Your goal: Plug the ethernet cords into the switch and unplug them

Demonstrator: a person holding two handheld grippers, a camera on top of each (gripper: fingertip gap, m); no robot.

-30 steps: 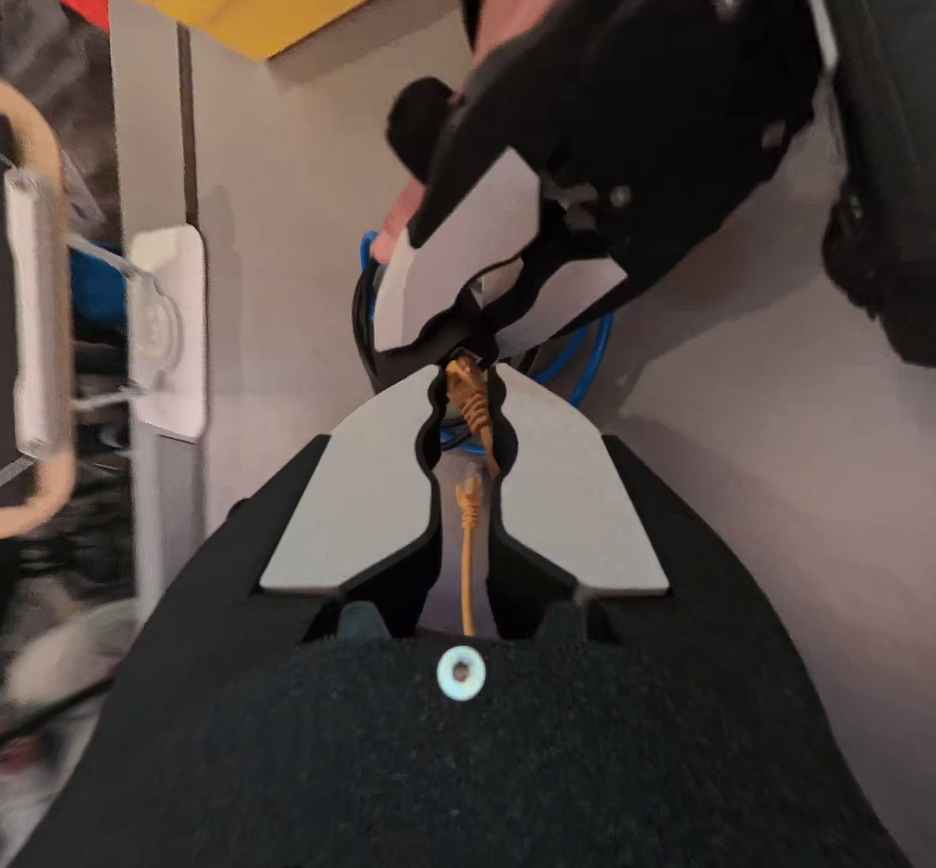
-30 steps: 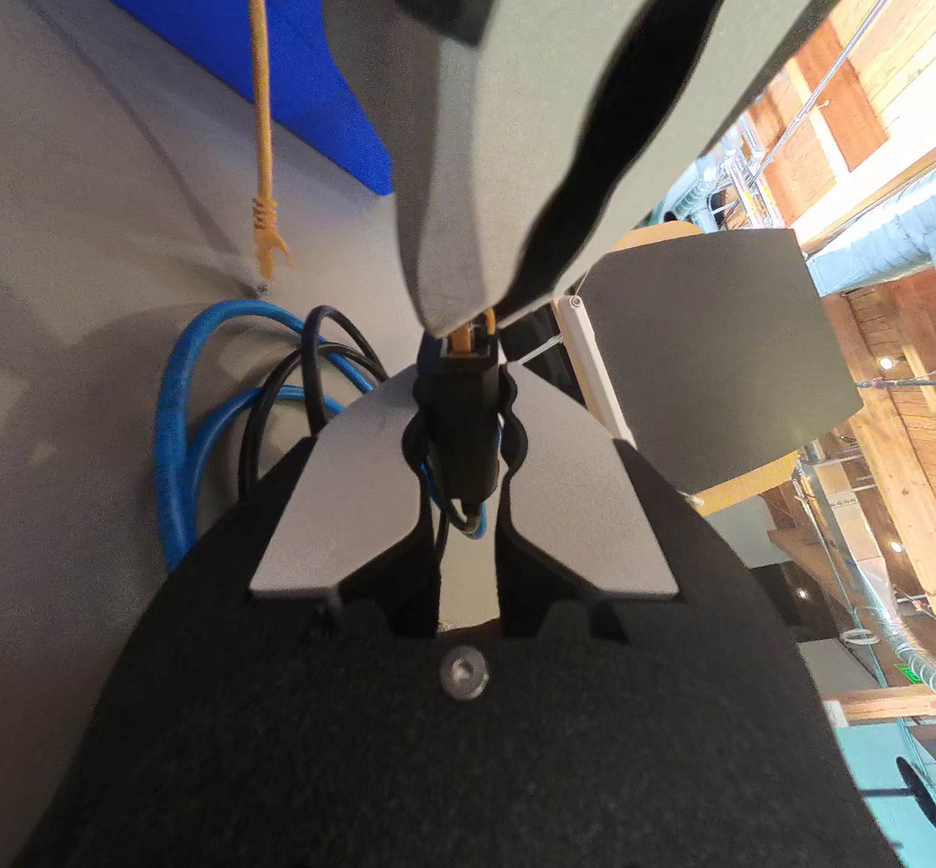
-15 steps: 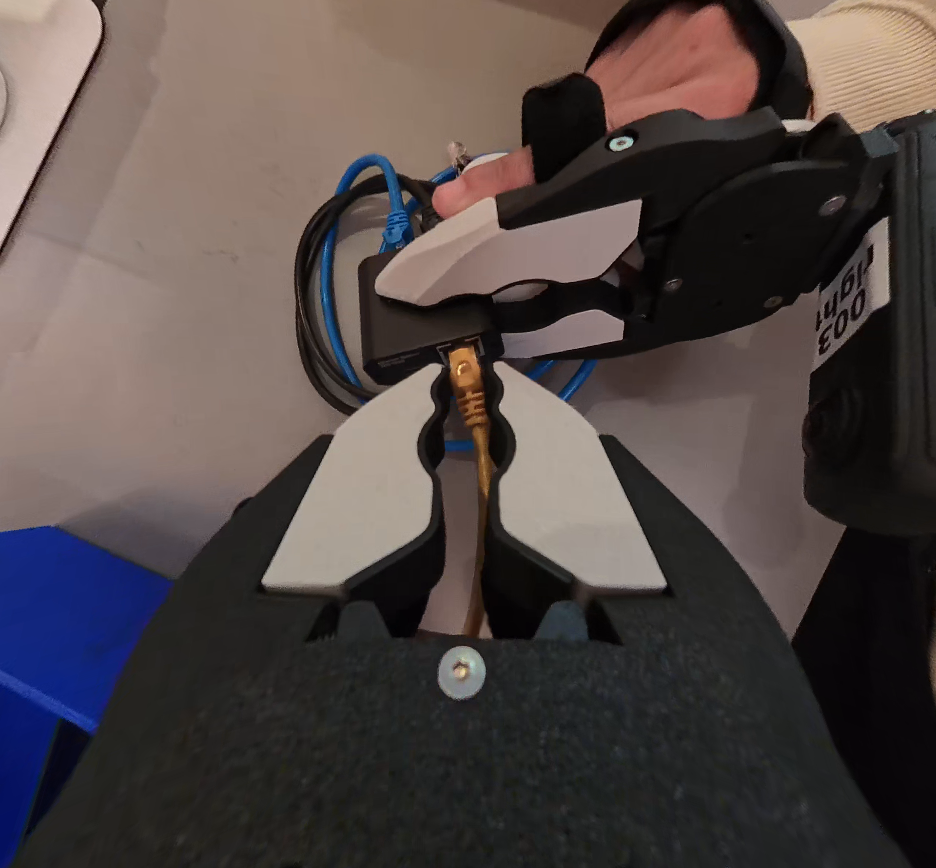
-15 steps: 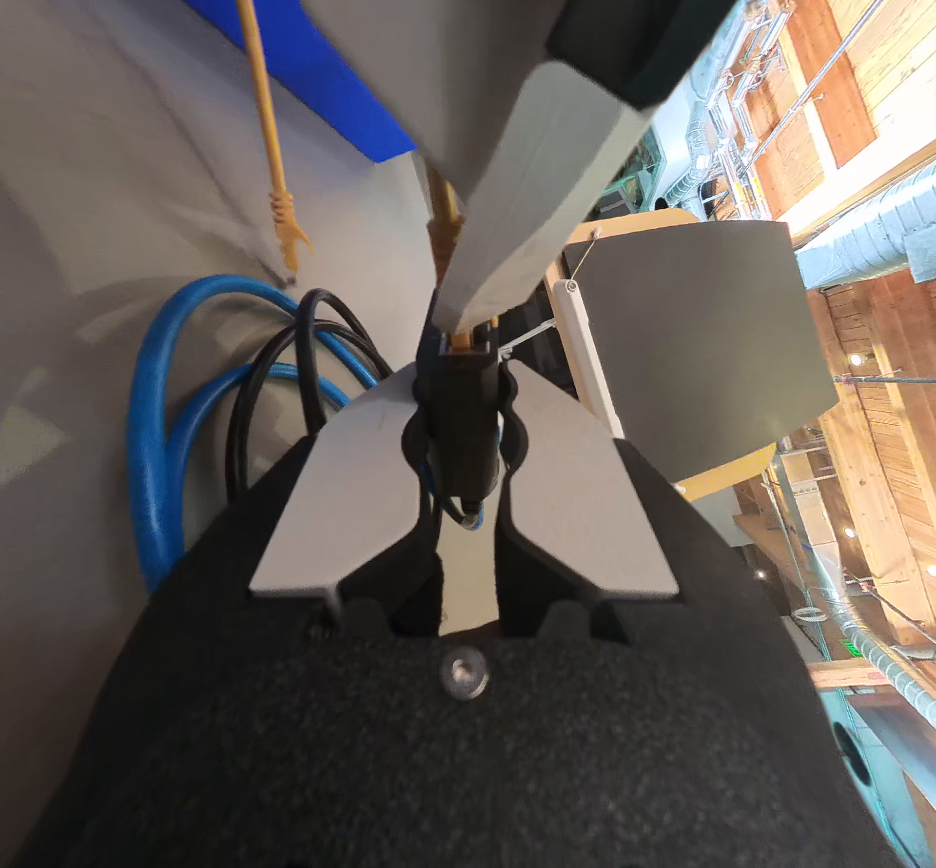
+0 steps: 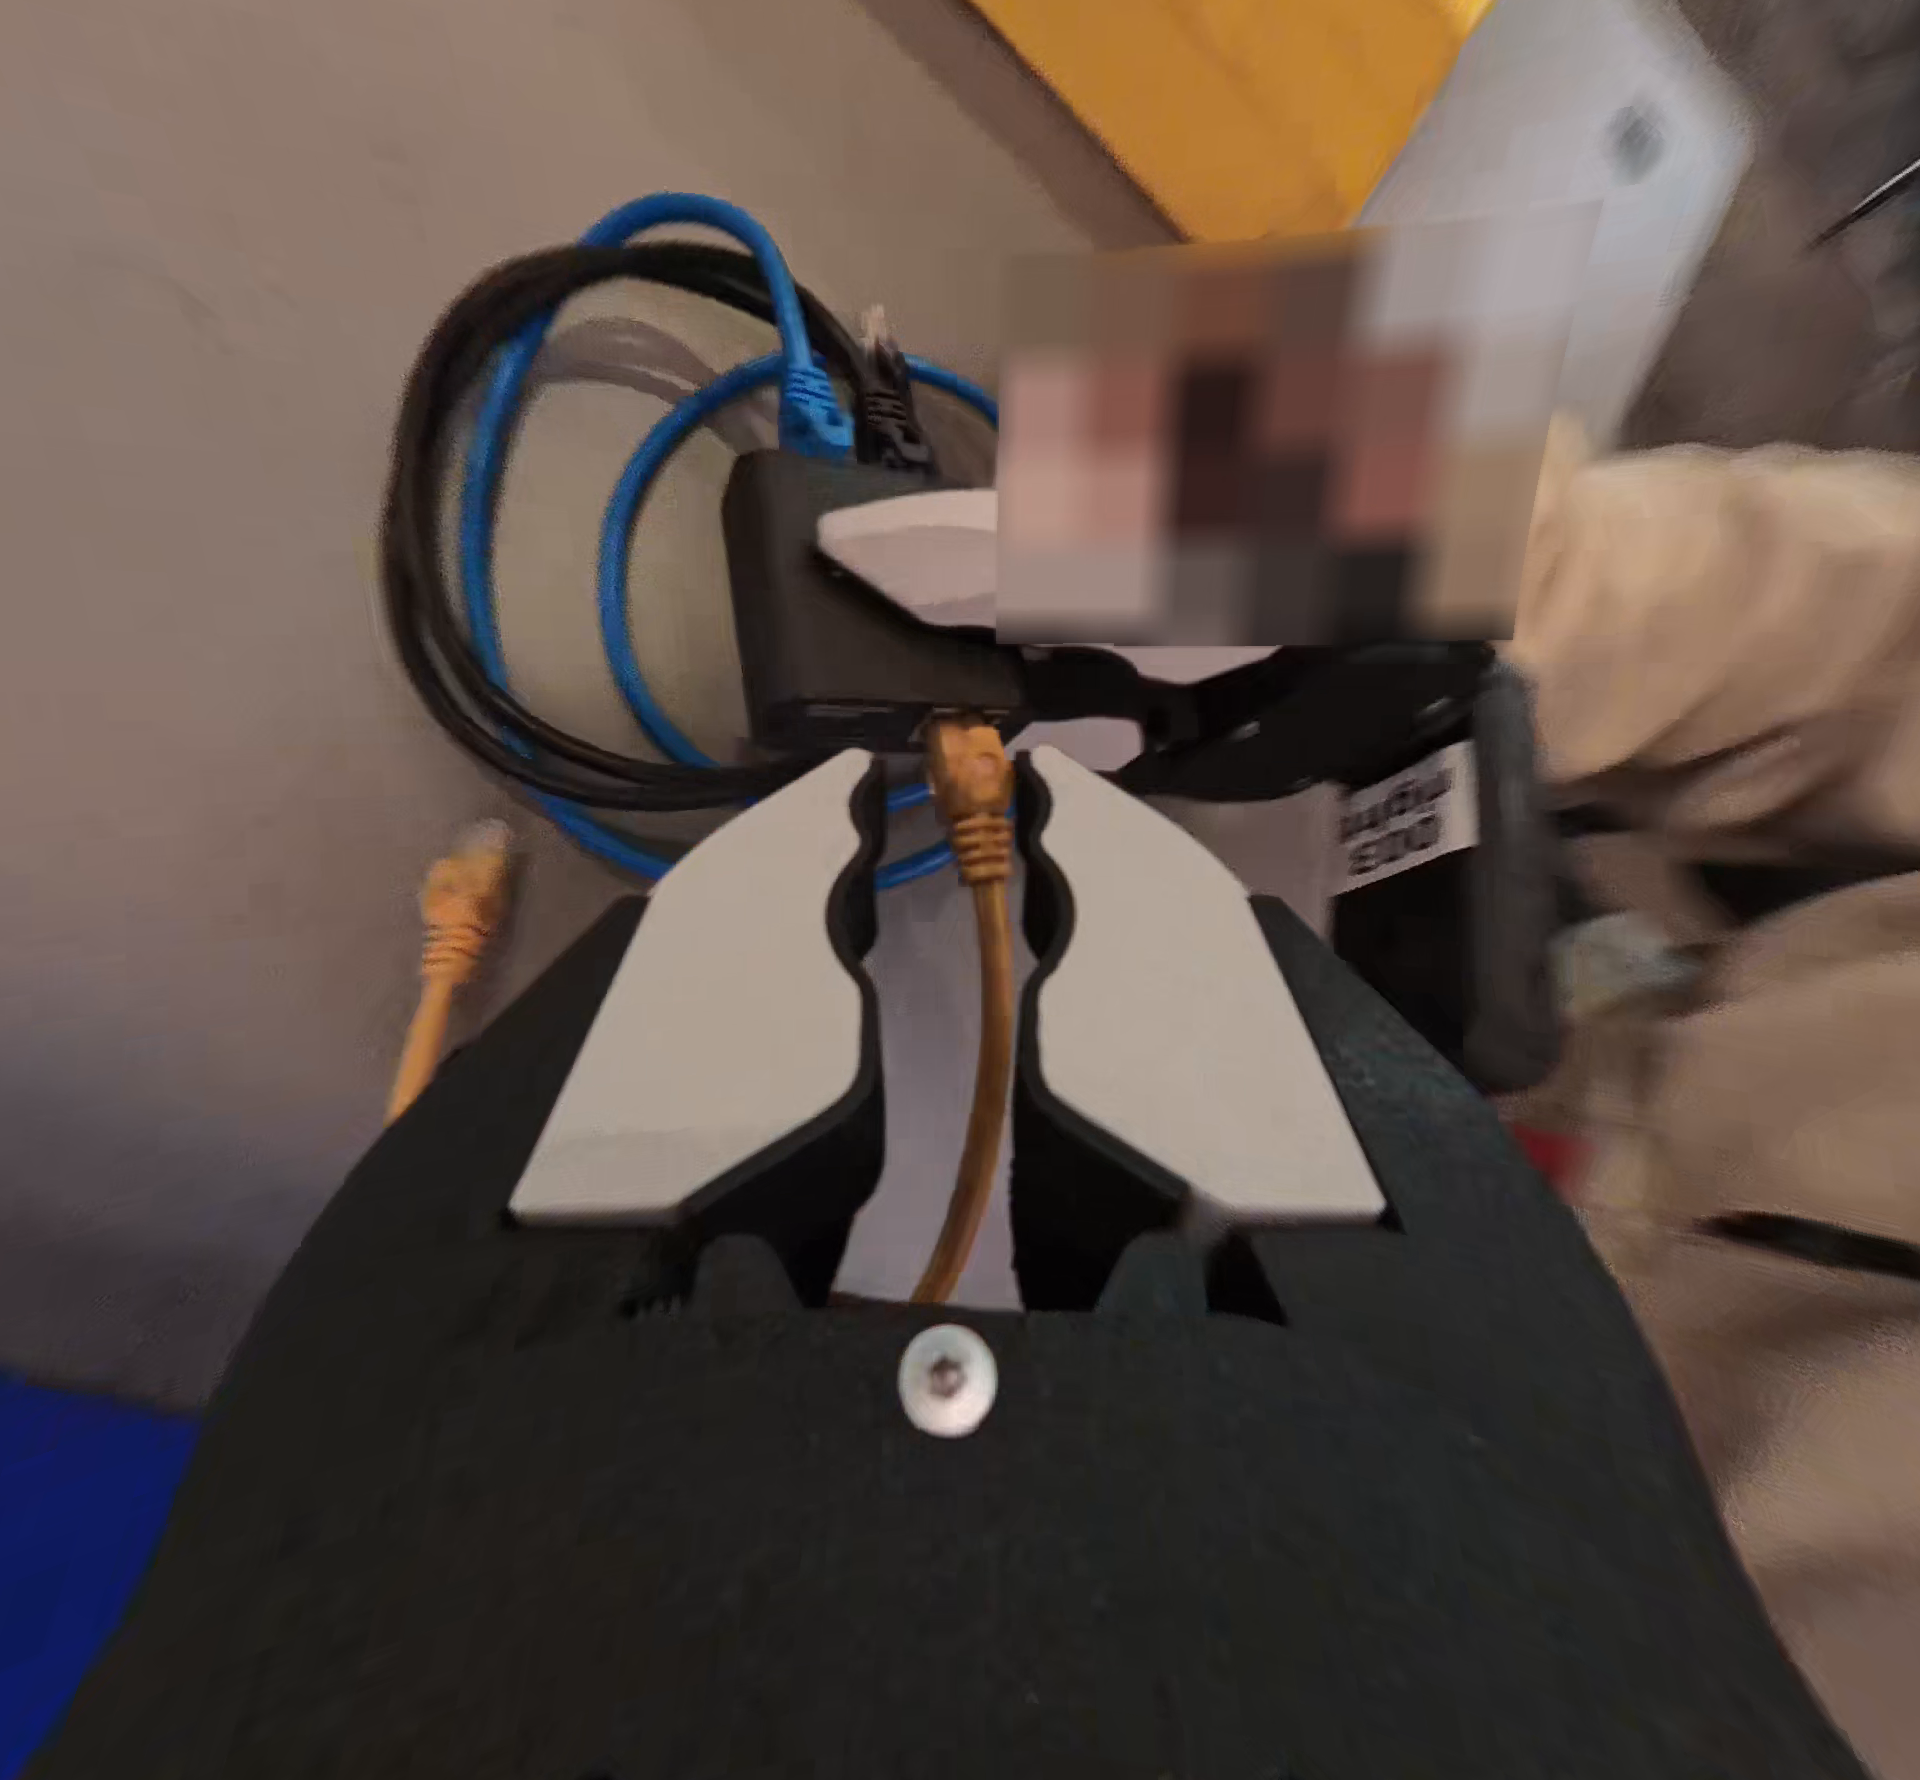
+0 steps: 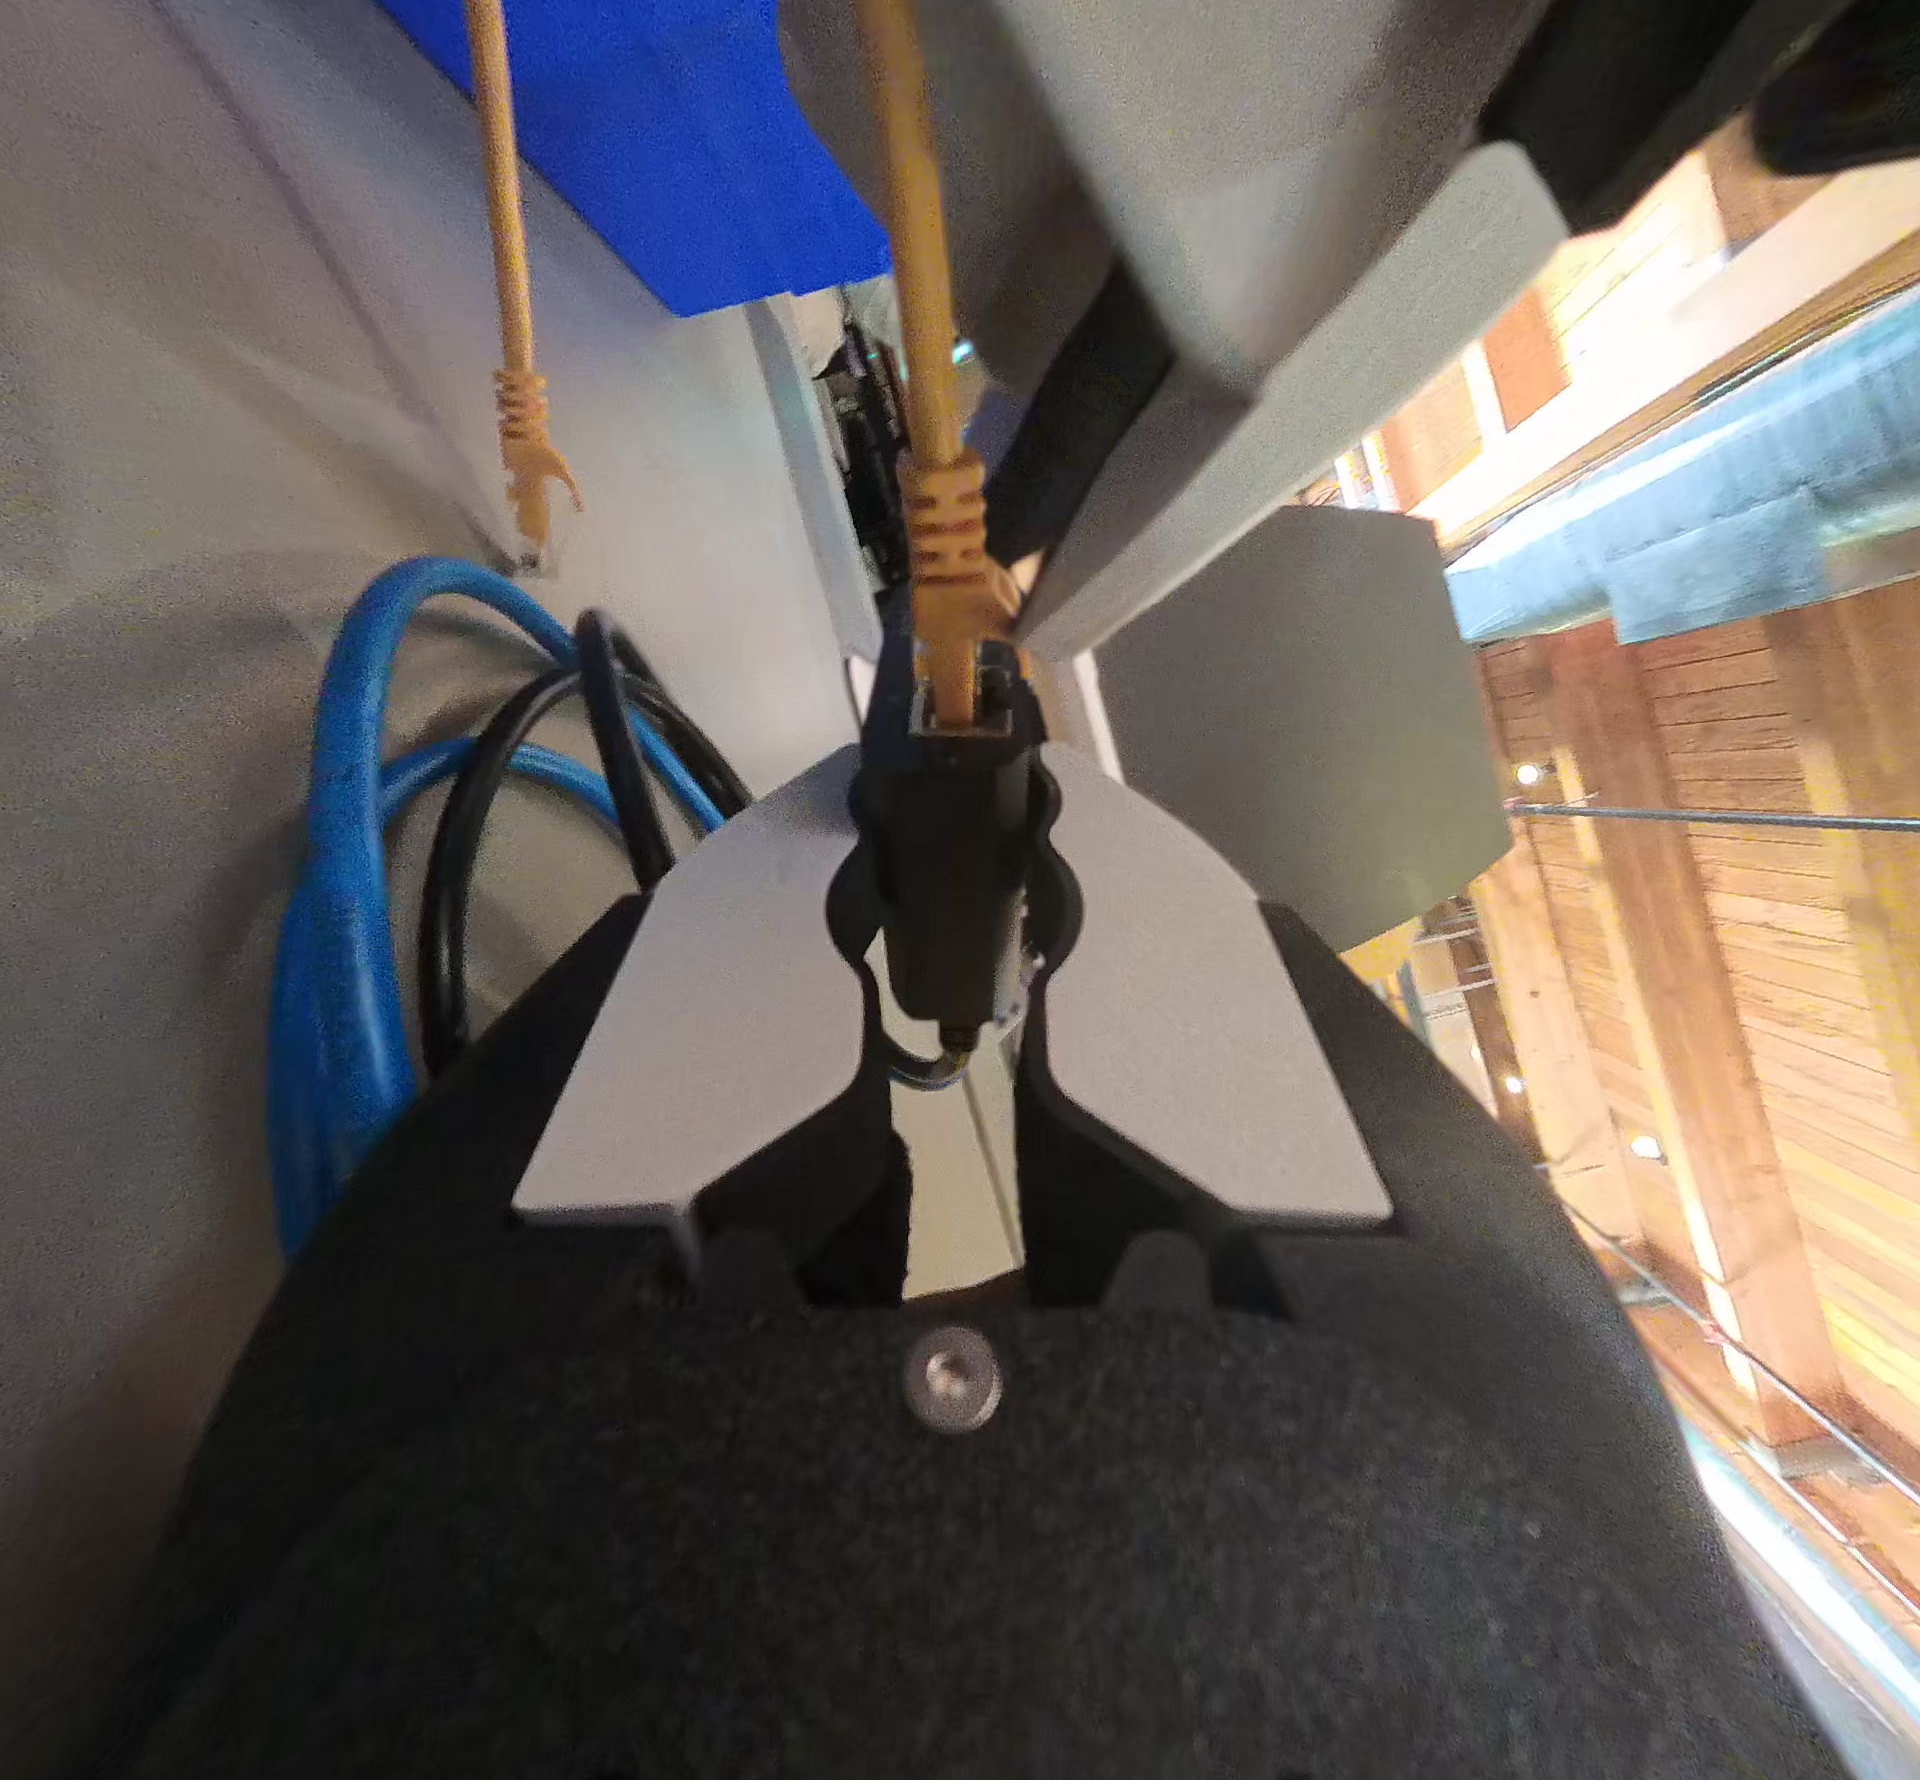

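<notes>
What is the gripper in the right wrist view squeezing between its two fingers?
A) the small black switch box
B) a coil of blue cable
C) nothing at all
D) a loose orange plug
A: the right gripper has its jaws closed on the black switch, with the orange cord's plug seated in its port.

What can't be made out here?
- Left wrist view: most of the right gripper sits under a mosaic patch.
- Left wrist view: motion blur hides the switch ports.
- Right wrist view: orange plug latch too small to tell if clicked.
- Right wrist view: gripper hides the switch's rear.
</notes>
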